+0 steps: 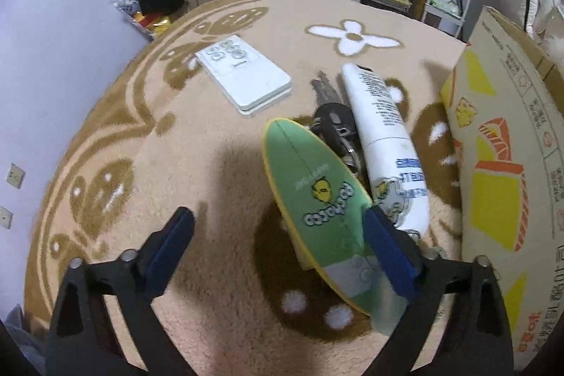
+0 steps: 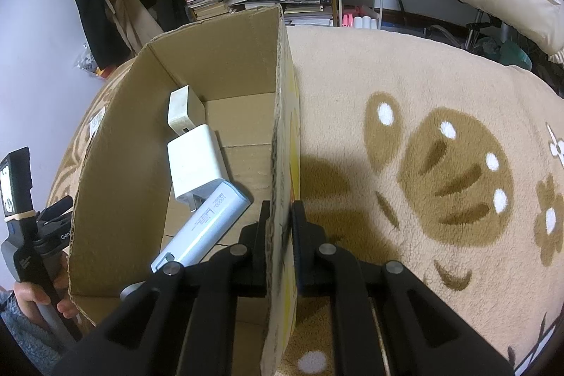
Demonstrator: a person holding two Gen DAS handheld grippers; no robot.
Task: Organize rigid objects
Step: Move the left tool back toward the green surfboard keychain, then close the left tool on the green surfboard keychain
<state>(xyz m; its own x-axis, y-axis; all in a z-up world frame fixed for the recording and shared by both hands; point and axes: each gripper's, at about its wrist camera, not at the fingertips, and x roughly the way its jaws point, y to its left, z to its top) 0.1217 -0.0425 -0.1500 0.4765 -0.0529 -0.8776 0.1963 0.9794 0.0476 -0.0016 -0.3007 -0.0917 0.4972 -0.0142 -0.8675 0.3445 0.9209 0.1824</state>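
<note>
While the left tongs [image 1: 278,235] stand wide apart with nothing between their blue pads, their right finger overlaps a green oval case with a yellow rim and a cartoon print [image 1: 317,199], hiding its near edge; whether pad and case touch cannot be told. This case lies on a beige fleece blanket with brown and white flower shapes [image 1: 176,164]. Just beyond it, a bunch of metal keys with a black fob [image 1: 331,118] is partly hidden under the case's far end. A white plastic tube with small printed text [image 1: 384,136] lies just beside the keys, its near end cut off behind the same finger. Farther away, well apart, rests a white flat remote control with round buttons [image 1: 243,76]. At the right edge stands the printed outer wall of a brown cardboard box [image 1: 500,147], its top out of frame.

From the right wrist view, the right tongs [image 2: 280,228] are closed on the box wall [image 2: 278,129], one finger inside, one outside. Inside the box lie a pale blue power bank [image 2: 208,224], a white square charger [image 2: 194,161] and a cream plug block [image 2: 183,111]. At the lower left, a hand [image 2: 31,298] grips a handle, mostly cut off.
</note>
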